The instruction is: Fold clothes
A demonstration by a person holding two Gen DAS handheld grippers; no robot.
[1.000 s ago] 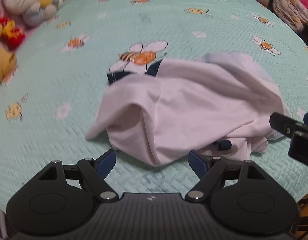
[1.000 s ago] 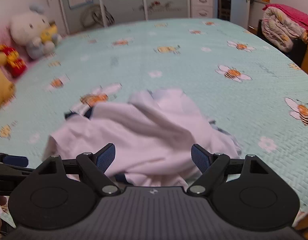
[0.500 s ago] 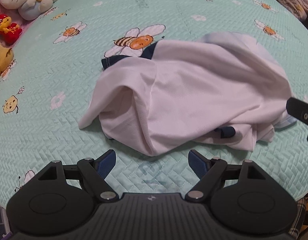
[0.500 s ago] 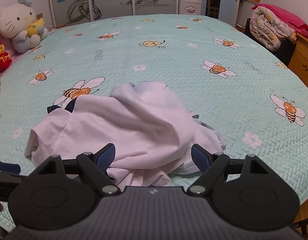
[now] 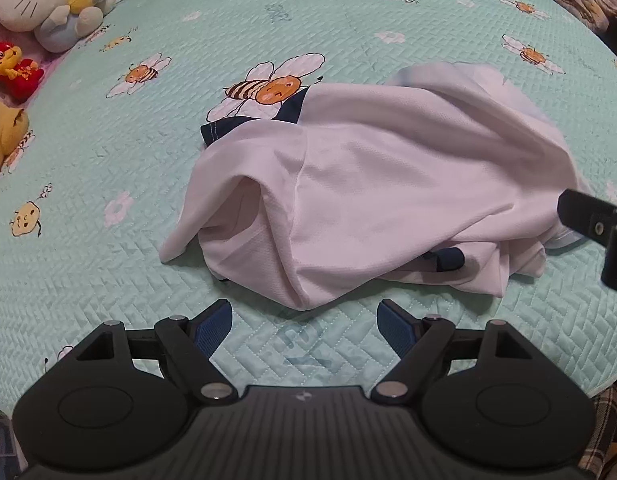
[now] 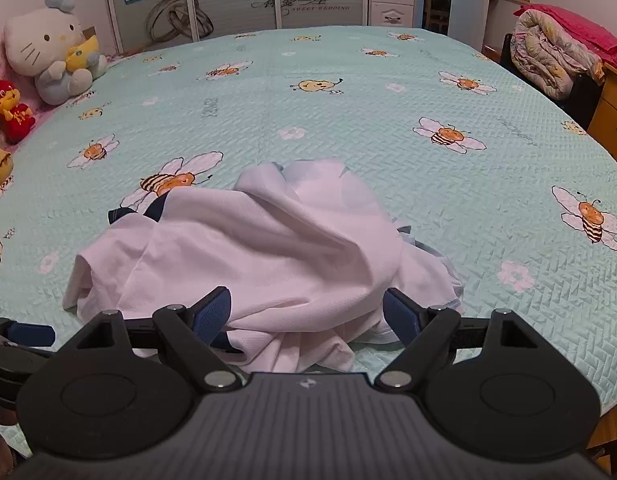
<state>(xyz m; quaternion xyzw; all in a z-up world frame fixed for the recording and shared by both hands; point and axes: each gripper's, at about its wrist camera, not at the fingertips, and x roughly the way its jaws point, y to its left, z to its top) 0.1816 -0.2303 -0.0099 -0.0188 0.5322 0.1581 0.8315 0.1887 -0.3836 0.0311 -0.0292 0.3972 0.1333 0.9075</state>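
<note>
I see a big bed (image 6: 348, 92) with a green cover full of bees and flowers. A white shirt (image 5: 388, 184) lies in a crumpled heap on the near part of the bed, and one dark blue edge (image 5: 252, 120) sticks out at its far left, on top of a big bee picture. A rolled-up quilt (image 6: 548, 56) sits off to the right of the bed. A white cat toy (image 6: 48, 56) sits at the far left, with a small red toy (image 6: 10, 112) beside it.

My left gripper (image 5: 304, 322) is wide, with nothing between its blue pads, just in front of the shirt. My right gripper (image 6: 306, 312) is wide too. The shirt's near edge shows between its pads, but they are not pinching it.
</note>
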